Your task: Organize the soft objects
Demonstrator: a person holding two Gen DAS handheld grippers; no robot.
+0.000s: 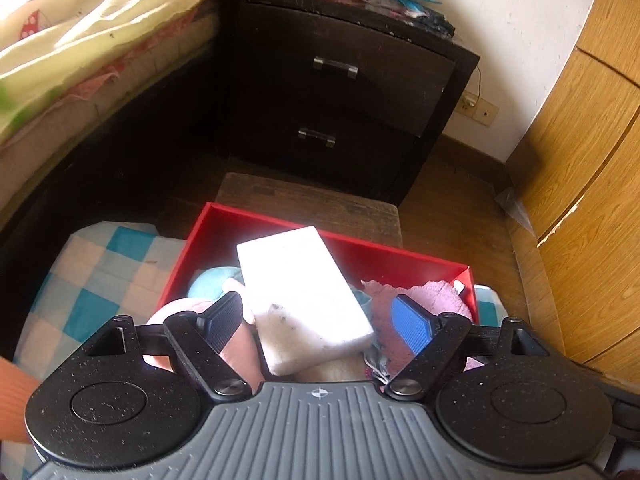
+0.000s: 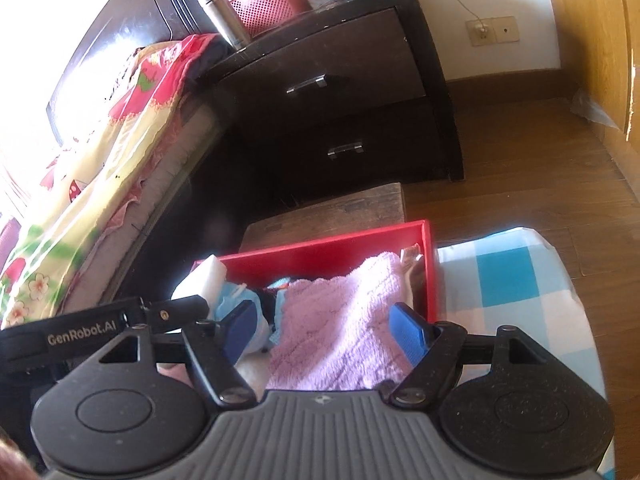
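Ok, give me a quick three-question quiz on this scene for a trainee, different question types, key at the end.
1. True or false: the white sponge lies in the red box.
2. Which gripper has the pink towel between its open fingers? A) left gripper B) right gripper
3. Fill in: the box sits on a blue and white ____ cloth.

Key: 1 true; 2 B; 3 checked.
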